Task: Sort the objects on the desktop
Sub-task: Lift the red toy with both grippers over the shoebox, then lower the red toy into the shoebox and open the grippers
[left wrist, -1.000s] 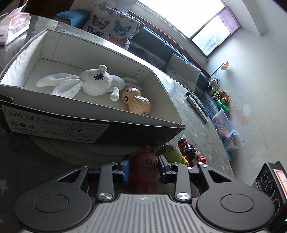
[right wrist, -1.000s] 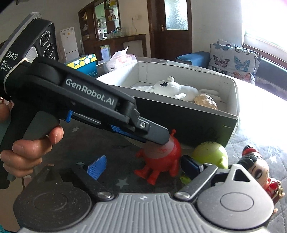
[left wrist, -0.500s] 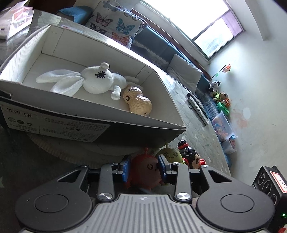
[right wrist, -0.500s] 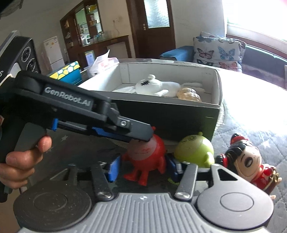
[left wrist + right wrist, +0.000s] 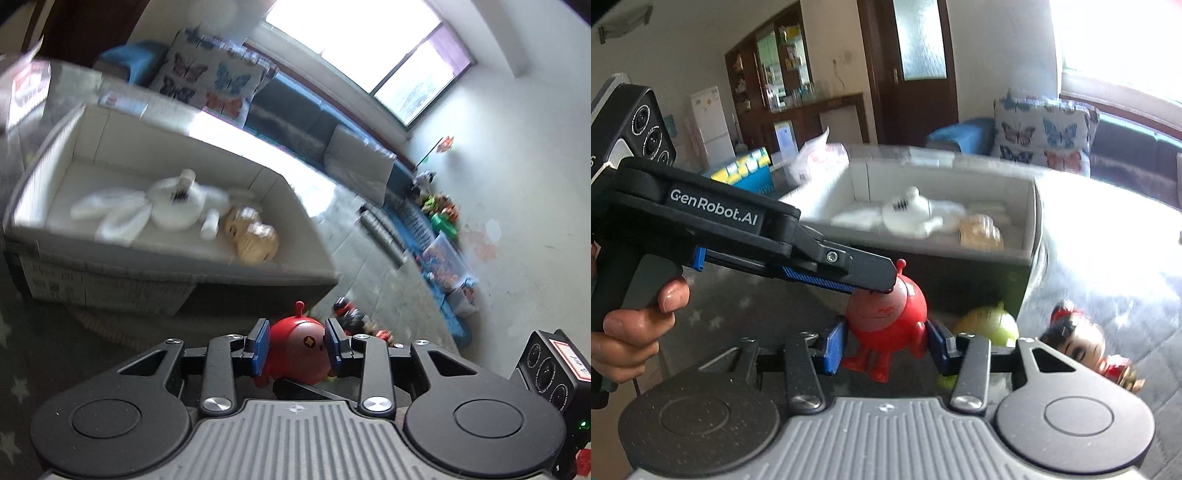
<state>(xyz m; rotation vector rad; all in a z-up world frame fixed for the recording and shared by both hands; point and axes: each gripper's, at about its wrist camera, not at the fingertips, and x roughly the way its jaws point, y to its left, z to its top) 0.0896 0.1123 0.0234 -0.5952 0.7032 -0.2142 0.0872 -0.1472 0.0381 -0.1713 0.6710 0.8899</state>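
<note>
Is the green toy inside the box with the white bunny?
No, the green toy sits on the table outside the box, by its dark front wall, while the white bunny lies inside.

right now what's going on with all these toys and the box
A person is sorting toys with two hand-held grippers. Both the left gripper and the right gripper are clamped on the same red toy, in front of the open box. The right one has just closed on it. A white plush rabbit and a peanut toy already lie in the box; a green toy and a doll wait outside.
</note>
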